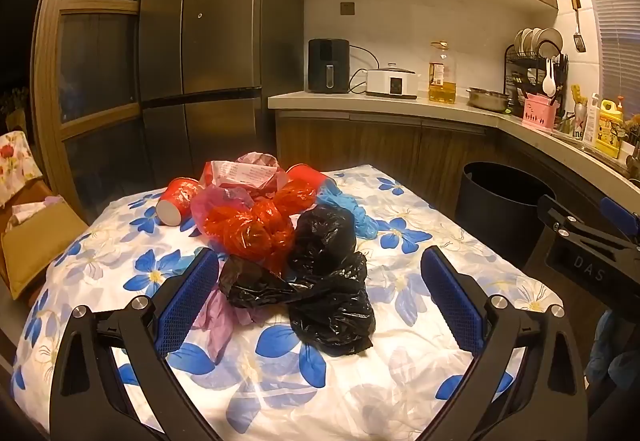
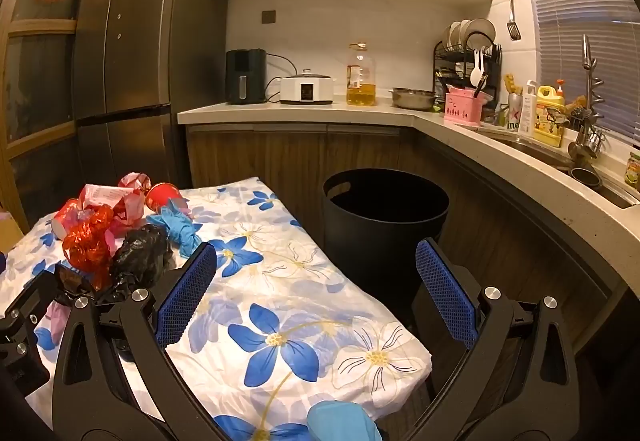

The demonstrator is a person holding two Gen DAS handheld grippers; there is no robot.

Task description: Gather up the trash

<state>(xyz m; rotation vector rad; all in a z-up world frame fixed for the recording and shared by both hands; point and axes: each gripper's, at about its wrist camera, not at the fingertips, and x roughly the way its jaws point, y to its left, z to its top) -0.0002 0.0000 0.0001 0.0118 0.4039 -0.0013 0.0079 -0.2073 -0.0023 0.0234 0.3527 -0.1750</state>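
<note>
A pile of trash lies on the flowered tablecloth (image 1: 420, 201): a black plastic bag (image 1: 328, 281), a red plastic bag (image 1: 248, 229), a pink bag (image 1: 218, 321), red paper cups (image 1: 178, 199), a blue glove (image 1: 352, 211) and a crumpled wrapper (image 1: 244, 175). My left gripper (image 1: 320, 293) is open, its jaws on either side of the black bag, not touching it. My right gripper (image 2: 316, 293) is open and empty over the table's right edge, in front of the black bin (image 2: 384, 229). The pile also shows in the right wrist view (image 2: 120, 237).
The black bin (image 1: 500, 209) stands on the floor right of the table. A kitchen counter (image 2: 500, 145) with appliances, an oil bottle (image 2: 360, 77) and a dish rack runs behind and to the right. A fridge (image 1: 208, 41) stands behind the table.
</note>
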